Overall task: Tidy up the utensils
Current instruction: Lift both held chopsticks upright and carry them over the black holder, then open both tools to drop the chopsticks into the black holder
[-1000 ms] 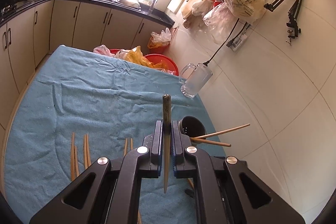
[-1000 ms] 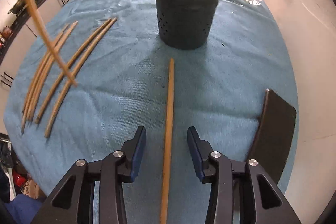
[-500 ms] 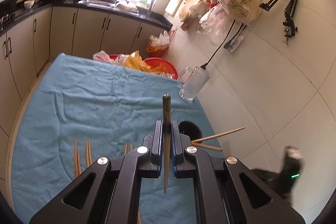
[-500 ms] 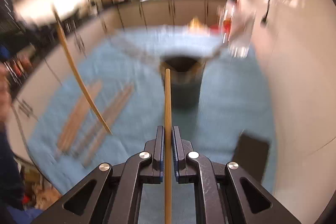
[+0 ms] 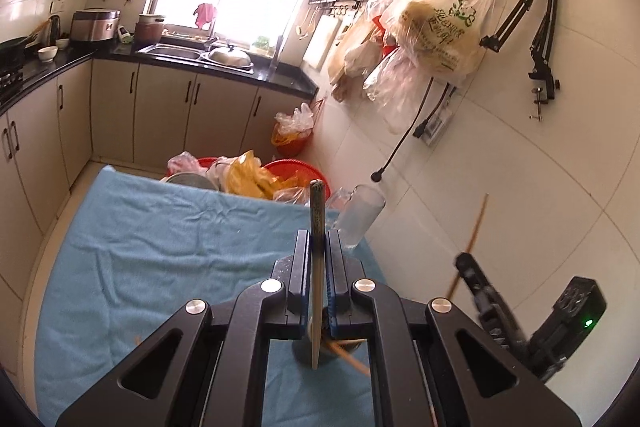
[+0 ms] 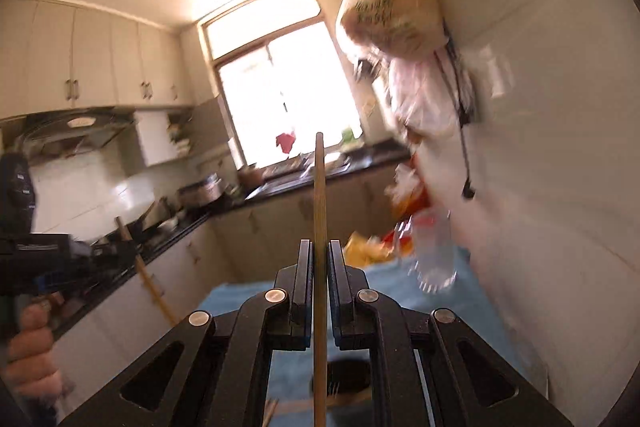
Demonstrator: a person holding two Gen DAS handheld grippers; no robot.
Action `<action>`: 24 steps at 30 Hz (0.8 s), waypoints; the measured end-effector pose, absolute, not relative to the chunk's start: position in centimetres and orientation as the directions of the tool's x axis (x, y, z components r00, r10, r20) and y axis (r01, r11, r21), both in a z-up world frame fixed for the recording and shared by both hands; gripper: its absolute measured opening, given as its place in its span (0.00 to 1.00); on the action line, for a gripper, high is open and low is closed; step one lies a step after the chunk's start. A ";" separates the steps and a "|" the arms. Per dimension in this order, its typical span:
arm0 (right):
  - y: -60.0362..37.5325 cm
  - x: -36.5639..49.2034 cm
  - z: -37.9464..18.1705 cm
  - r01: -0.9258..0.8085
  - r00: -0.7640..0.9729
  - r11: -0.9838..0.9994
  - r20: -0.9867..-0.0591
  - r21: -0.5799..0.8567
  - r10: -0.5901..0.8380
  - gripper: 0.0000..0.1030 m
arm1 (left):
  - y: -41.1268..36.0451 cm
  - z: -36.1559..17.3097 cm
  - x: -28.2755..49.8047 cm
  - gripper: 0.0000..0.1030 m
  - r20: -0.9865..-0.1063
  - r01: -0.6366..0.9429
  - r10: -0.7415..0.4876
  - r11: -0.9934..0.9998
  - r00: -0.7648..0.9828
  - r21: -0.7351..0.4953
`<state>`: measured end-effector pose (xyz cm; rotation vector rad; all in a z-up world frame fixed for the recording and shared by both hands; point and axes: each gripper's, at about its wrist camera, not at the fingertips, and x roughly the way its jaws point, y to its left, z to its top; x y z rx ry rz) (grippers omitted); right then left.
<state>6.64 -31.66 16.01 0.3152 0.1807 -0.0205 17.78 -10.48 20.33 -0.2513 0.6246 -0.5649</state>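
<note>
In the left wrist view my left gripper is shut on a wooden chopstick with a dark patterned top, held upright above the dark utensil holder. The holder is mostly hidden behind the fingers, and chopsticks lean out of it. In the right wrist view my right gripper is shut on a plain wooden chopstick, pointing almost level over the holder. Each gripper also shows in the other's view: the blurred right gripper at the right, the left gripper at the far left.
A blue cloth covers the table. A glass mug stands at its far right corner by the tiled wall. Red basins with plastic bags sit beyond the table. A person's hand holds the left gripper's handle.
The right gripper shut on the chopstick that lay on the cloth, lifted it and tilted up from looking down to nearly level. The left gripper rose with its chopstick, over the holder.
</note>
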 end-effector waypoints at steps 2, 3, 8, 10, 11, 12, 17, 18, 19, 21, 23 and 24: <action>-31.2 8.2 16.2 0.082 0.987 0.949 -0.159 0.304 -0.034 0.07 | -11.2 20.4 18.9 0.06 -0.475 0.426 -0.586 0.808 0.657 -0.407; -31.1 8.8 16.2 0.092 0.987 0.949 -0.156 0.303 -0.046 0.07 | -11.5 20.5 19.3 0.06 -0.473 0.429 -0.594 0.802 0.651 -0.416; -30.7 12.0 15.5 0.133 0.985 0.952 -0.147 0.276 -0.095 0.07 | -13.2 19.3 21.4 0.06 -0.470 0.447 -0.620 0.782 0.628 -0.435; -30.9 12.9 14.8 0.140 0.982 0.952 -0.162 0.273 -0.098 0.07 | -14.0 18.1 22.1 0.06 -0.481 0.454 -0.623 0.781 0.617 -0.429; -30.9 13.3 14.3 0.145 0.979 0.952 -0.177 0.269 -0.099 0.07 | -14.3 17.3 22.5 0.06 -0.490 0.454 -0.624 0.781 0.608 -0.430; -31.1 13.5 13.9 0.149 0.977 0.952 -0.186 0.268 -0.101 0.07 | -14.6 16.7 22.7 0.06 -0.498 0.455 -0.627 0.778 0.599 -0.433; -31.8 14.4 11.8 0.164 0.966 0.950 -0.238 0.266 -0.101 0.07 | -15.7 14.5 23.3 0.06 -0.522 0.463 -0.622 0.783 0.584 -0.416; -31.9 14.5 11.5 0.165 0.965 0.950 -0.245 0.266 -0.099 0.07 | -15.9 14.2 23.3 0.06 -0.525 0.468 -0.623 0.782 0.580 -0.411; -32.0 14.6 11.2 0.164 0.961 0.950 -0.260 0.266 -0.094 0.07 | -16.1 13.9 23.2 0.06 -0.533 0.474 -0.624 0.782 0.572 -0.406; -32.0 14.5 10.9 0.168 0.957 0.949 -0.276 0.267 -0.091 0.08 | -16.2 13.4 22.9 0.06 -0.547 0.481 -0.624 0.780 0.557 -0.400; -32.0 14.2 10.6 0.169 0.955 0.949 -0.283 0.267 -0.090 0.09 | -16.2 13.1 22.9 0.06 -0.557 0.479 -0.620 0.783 0.553 -0.396; -32.0 14.1 10.6 0.170 0.953 0.949 -0.288 0.264 -0.091 0.11 | -16.2 13.0 22.9 0.07 -0.559 0.479 -0.621 0.783 0.549 -0.398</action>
